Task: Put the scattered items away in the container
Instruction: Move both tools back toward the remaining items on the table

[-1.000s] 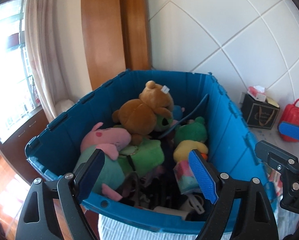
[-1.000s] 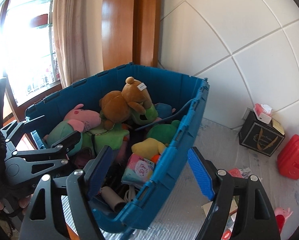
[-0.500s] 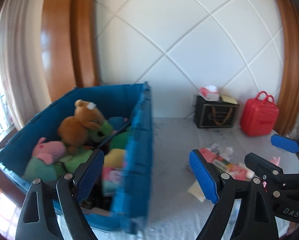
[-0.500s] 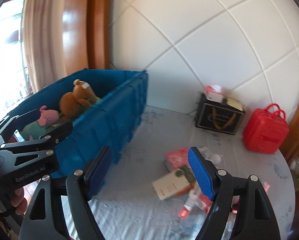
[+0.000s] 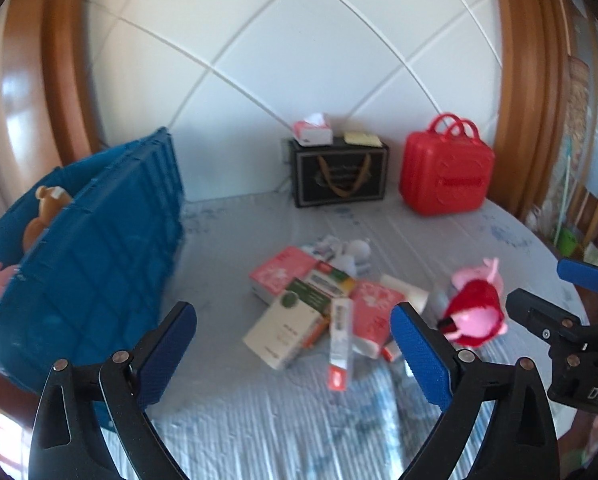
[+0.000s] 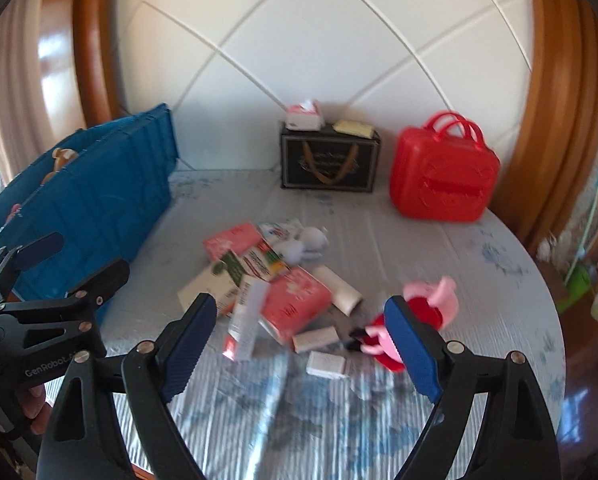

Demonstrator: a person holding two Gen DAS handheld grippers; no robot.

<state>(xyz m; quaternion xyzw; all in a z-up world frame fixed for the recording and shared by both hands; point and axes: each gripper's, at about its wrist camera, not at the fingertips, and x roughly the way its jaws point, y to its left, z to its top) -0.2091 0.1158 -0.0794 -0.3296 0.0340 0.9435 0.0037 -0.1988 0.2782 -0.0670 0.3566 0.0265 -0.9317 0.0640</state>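
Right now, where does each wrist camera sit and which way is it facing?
Left wrist: on the left gripper, angled down at the scattered pile; its jaws are opening, empty; right gripper at right edge.
Right wrist: on the right gripper, same pile; jaws opening, empty; left gripper and a hand at left.
Shared: blue bin, red case, pig toy.

A blue ribbed plastic crate (image 5: 99,248) stands at the left of the grey striped surface (image 5: 259,412), with a brown teddy bear (image 5: 45,210) showing over its rim. Well apart from it lies a loose heap: a pink packet (image 5: 281,274), a white-and-green box (image 5: 287,326), a long white-and-red tube box (image 5: 341,342) and a pale grey plush (image 5: 355,258). Just right of the heap lies a pink pig plush in a red dress (image 5: 477,306).
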